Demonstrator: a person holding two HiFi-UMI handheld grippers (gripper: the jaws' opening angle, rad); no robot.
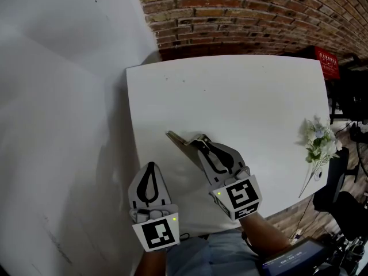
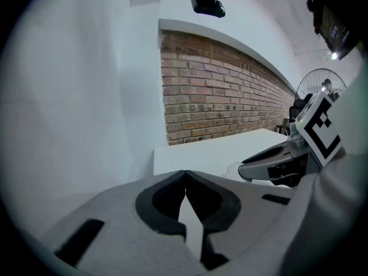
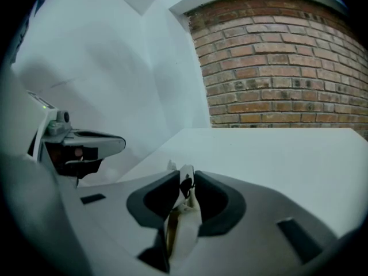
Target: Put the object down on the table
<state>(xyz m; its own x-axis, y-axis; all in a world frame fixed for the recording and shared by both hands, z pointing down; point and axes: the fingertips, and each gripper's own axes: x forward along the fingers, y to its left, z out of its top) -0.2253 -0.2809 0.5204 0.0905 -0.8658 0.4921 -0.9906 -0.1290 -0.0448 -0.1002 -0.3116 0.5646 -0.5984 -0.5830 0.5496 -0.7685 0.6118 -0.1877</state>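
Two grippers: left gripper (image 2: 185, 173) pressed together, empty; right gripper (image 3: 186, 180) parted loosely around beige object (image 1: 179, 138).
Object: rested on table (image 1: 241, 91), near edge.
Risk: object dragged if snagged on withdrawal.

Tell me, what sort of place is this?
Probably an indoor studio or workshop room: a plain white rectangular table stands before a red exposed-brick wall, with a small bunch of pale flowers at its edge.
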